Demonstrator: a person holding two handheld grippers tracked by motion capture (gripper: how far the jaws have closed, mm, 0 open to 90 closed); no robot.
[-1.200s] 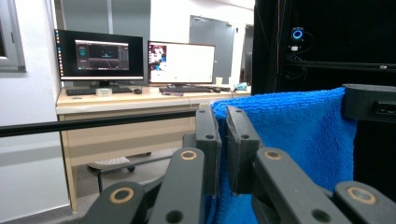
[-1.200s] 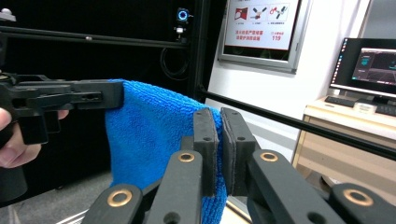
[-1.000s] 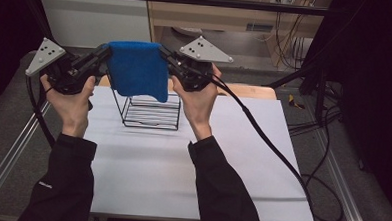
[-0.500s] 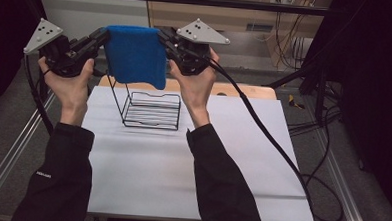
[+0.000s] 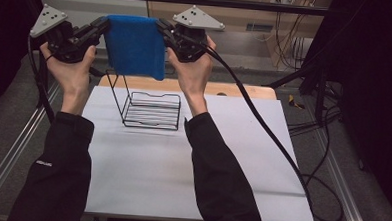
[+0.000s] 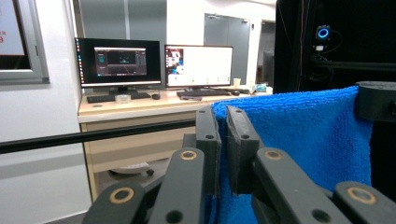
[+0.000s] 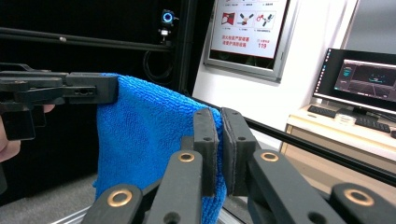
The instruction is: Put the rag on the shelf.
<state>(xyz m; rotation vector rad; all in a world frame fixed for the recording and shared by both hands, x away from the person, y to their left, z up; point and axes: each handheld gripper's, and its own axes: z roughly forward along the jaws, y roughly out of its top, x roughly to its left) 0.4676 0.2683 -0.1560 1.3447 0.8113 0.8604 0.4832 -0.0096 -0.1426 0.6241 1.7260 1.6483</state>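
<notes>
A blue cloth (image 5: 135, 45) hangs stretched between my two grippers, high above the table. My left gripper (image 5: 105, 25) is shut on the cloth's upper left corner, my right gripper (image 5: 162, 26) on its upper right corner. In the left gripper view the jaws pinch the blue cloth (image 6: 303, 140) at its edge, and the left gripper (image 6: 223, 116) looks along the taut top hem to the other gripper. In the right gripper view the right gripper (image 7: 220, 121) clamps the blue cloth (image 7: 149, 135), which hangs down in folds. A black wire rack (image 5: 151, 110) stands on the white table (image 5: 190, 185) under the cloth.
A wooden board (image 5: 235, 88) lies along the table's far edge behind the rack. Black cables (image 5: 273, 139) trail from the right gripper across the table's right side. Metal rails border the table. Desks with monitors (image 6: 159, 63) stand beyond.
Both hands have lifted the cloth higher and farther from the person, so its lower edge now hangs above the rack's tall back wire. Both grips are unchanged.
</notes>
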